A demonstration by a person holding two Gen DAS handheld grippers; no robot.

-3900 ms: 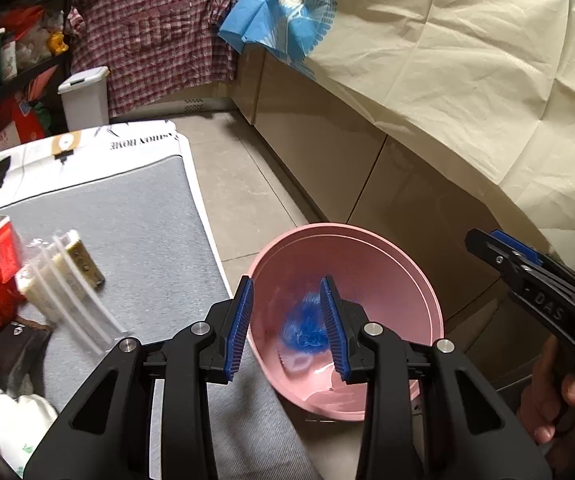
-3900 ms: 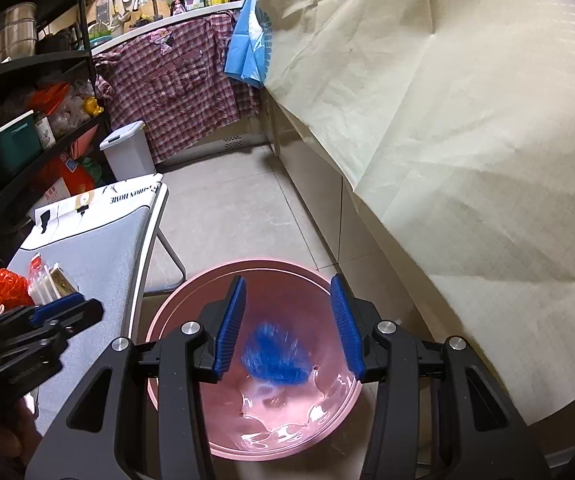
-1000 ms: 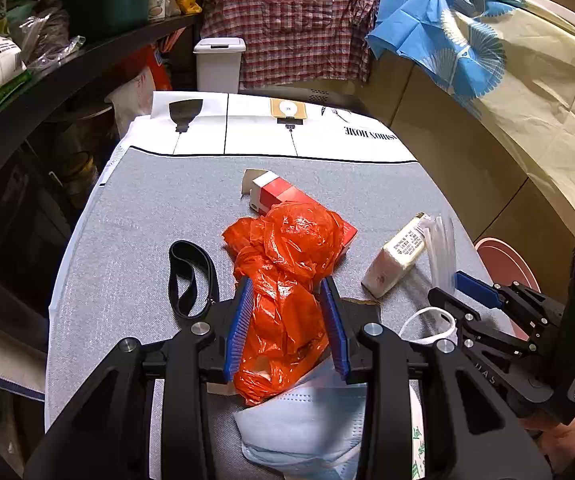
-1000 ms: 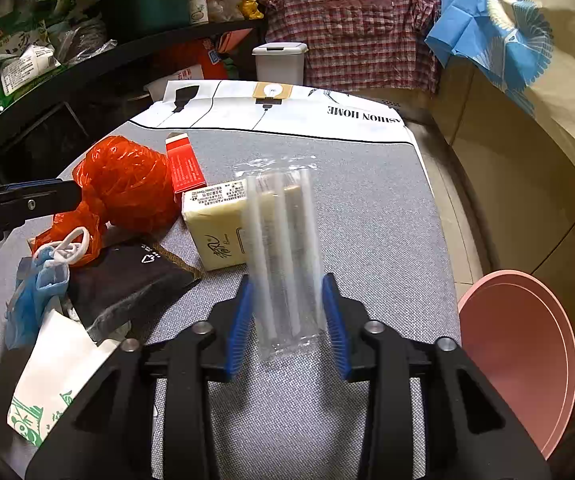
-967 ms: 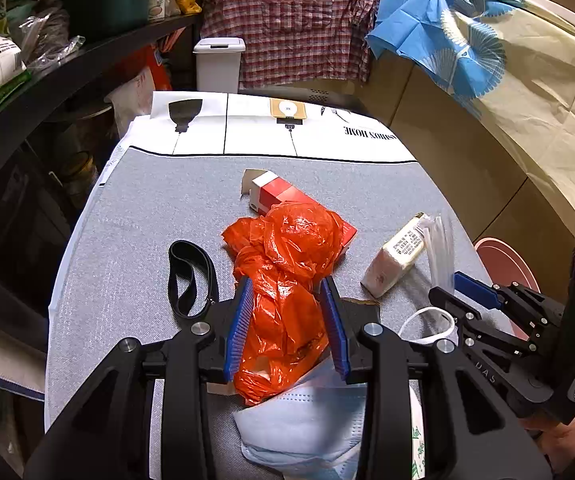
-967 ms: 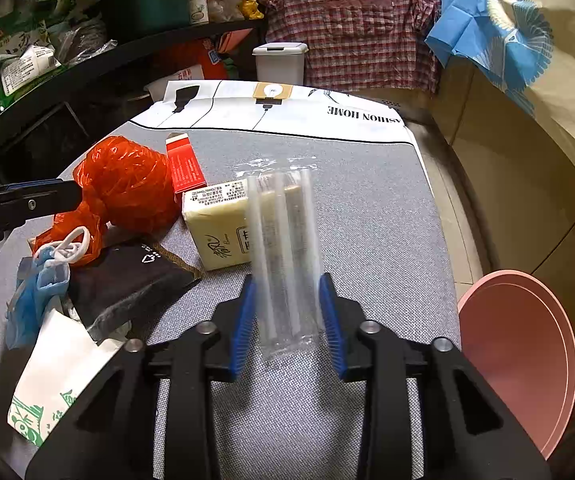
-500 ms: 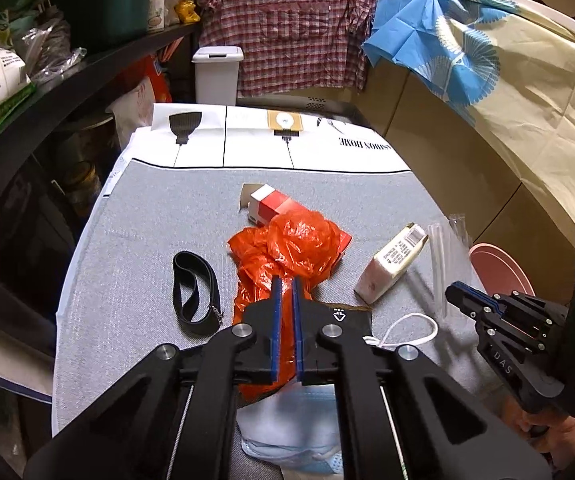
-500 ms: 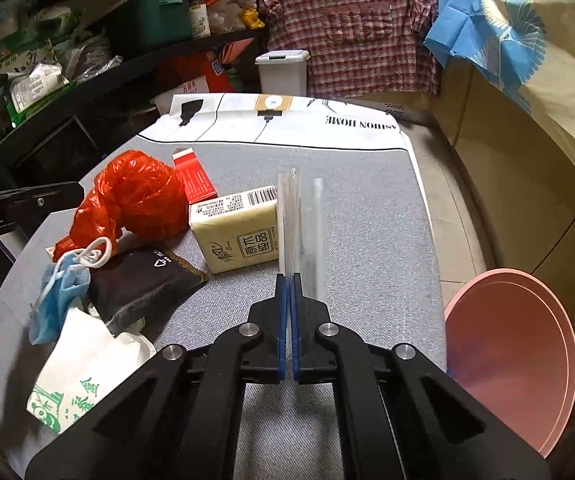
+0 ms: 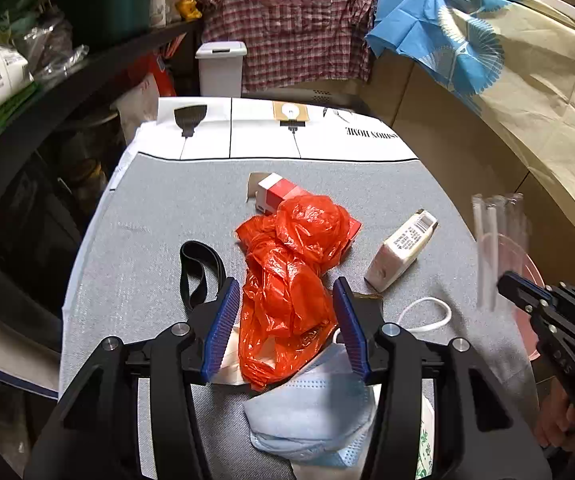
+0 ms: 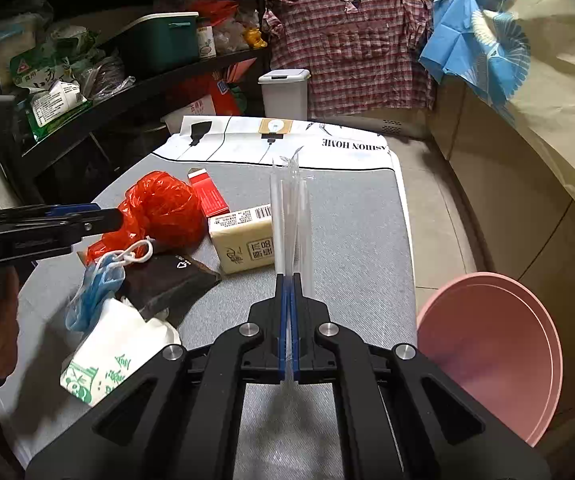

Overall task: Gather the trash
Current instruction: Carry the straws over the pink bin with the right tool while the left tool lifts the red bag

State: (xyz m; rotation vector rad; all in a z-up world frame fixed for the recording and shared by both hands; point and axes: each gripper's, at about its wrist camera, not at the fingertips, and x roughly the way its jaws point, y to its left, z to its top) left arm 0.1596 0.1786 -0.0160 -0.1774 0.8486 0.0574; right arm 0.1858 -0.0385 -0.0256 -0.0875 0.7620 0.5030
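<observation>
Status: right gripper (image 10: 287,280) is clamped on the lower edge of a clear plastic sleeve of straws (image 10: 291,216), held upright above the grey table cover (image 10: 359,220). Left gripper (image 9: 285,320) is spread wide, jaws either side of the orange plastic bag (image 9: 291,276), not yet pinching it.

Landmark: pink basin (image 10: 487,344), off the table edge to the right, lower than the tabletop.

Risks:
1. Sleeve is held by a thin edge only; film is slick. A fast swing toward the basin could let it slide out and land on the floor short of the basin.
2. Bag is light and loose. A shallow pinch may catch one fold only; it could tear or slip free.
3. Blue face mask (image 9: 315,412) lies under the bag's near end, w/ its white ear loop (image 9: 425,316) on the basin side. Closing low may snag it.
4. Red carton (image 9: 277,196), at the bag's far end, may get dragged along.
</observation>
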